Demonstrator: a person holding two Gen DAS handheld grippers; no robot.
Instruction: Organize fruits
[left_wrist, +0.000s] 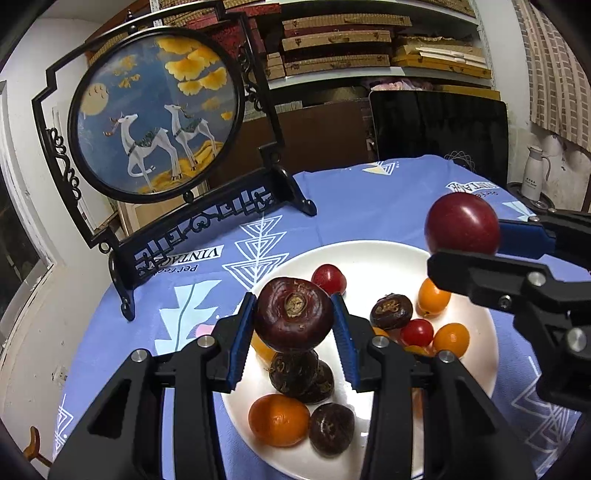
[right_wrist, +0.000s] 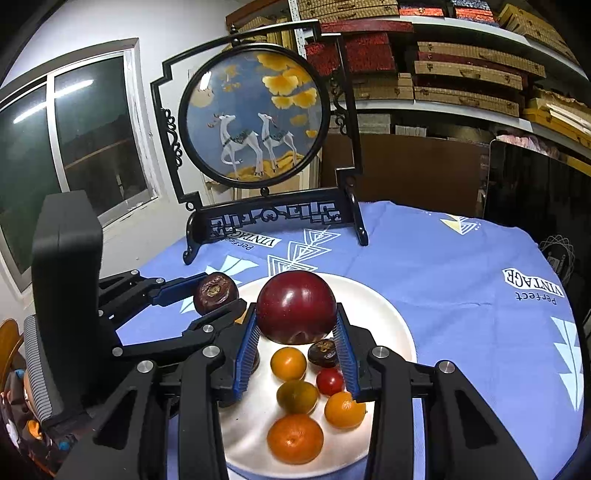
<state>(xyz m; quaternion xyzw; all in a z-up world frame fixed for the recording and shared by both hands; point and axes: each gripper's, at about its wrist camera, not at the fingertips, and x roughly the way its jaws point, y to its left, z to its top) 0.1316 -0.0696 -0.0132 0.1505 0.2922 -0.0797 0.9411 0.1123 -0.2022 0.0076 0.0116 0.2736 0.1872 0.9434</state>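
My left gripper (left_wrist: 294, 317) is shut on a dark brown water chestnut (left_wrist: 294, 313), held above the white plate (left_wrist: 373, 258). My right gripper (right_wrist: 296, 325) is shut on a dark red plum (right_wrist: 296, 306), also above the plate (right_wrist: 384, 314). In the left wrist view the right gripper (left_wrist: 463, 242) holds the plum (left_wrist: 461, 223) over the plate's far right rim. In the right wrist view the left gripper (right_wrist: 218, 295) carries the chestnut (right_wrist: 216, 292) at the plate's left edge. On the plate lie several orange kumquats (left_wrist: 279, 419), red cherry tomatoes (left_wrist: 328, 278) and more water chestnuts (left_wrist: 391, 311).
A round table under a blue patterned cloth (right_wrist: 461, 266) carries the plate. A black-framed deer screen (left_wrist: 155, 118) stands at the table's far left. Behind are shelves of boxes (left_wrist: 340, 48), a dark chair back (left_wrist: 439, 129), a white kettle (left_wrist: 535, 173) and a window (right_wrist: 74, 140).
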